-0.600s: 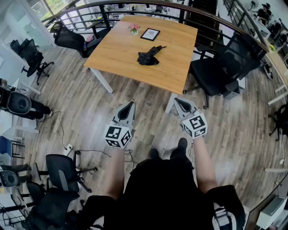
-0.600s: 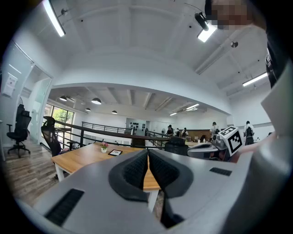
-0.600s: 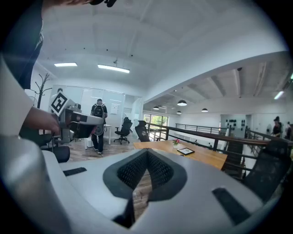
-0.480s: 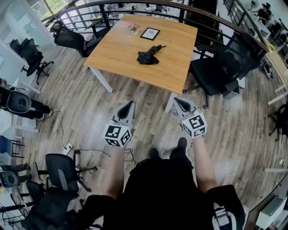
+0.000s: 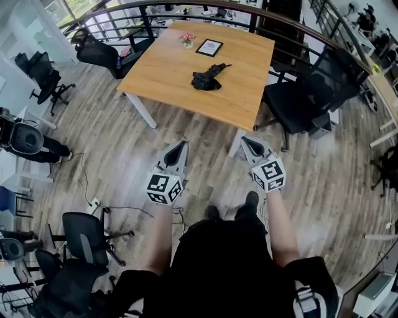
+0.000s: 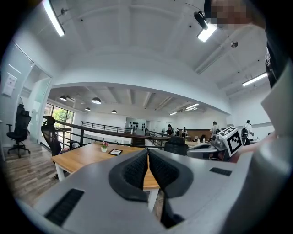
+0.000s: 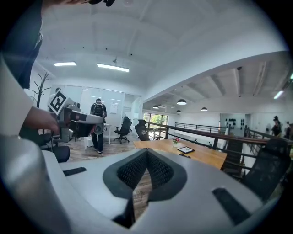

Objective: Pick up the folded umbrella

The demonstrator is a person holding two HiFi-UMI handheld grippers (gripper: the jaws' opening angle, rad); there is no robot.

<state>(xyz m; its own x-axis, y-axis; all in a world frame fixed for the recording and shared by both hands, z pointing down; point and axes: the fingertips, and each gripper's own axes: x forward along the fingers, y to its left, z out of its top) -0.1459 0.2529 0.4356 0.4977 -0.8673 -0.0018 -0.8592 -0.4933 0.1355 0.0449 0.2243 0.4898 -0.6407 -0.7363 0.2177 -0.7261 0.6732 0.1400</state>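
The folded black umbrella (image 5: 207, 77) lies on the wooden table (image 5: 168, 74), near its middle, in the head view. Both grippers hang over the floor well short of the table's near edge. My left gripper (image 5: 183, 143) is shut with nothing between its jaws, and so is my right gripper (image 5: 244, 140). In the left gripper view the shut pads (image 6: 137, 168) point level toward the table (image 6: 82, 155). In the right gripper view the shut gripper (image 7: 147, 151) faces the table (image 7: 206, 156), where the umbrella (image 7: 184, 156) shows as a small dark shape.
A small pot of pink flowers (image 5: 186, 40) and a framed picture (image 5: 208, 47) stand at the table's far side. Black office chairs sit to the right (image 5: 311, 93) and far left (image 5: 99, 54). A railing (image 5: 186, 7) runs behind the table. Cables (image 5: 118, 208) lie on the wooden floor.
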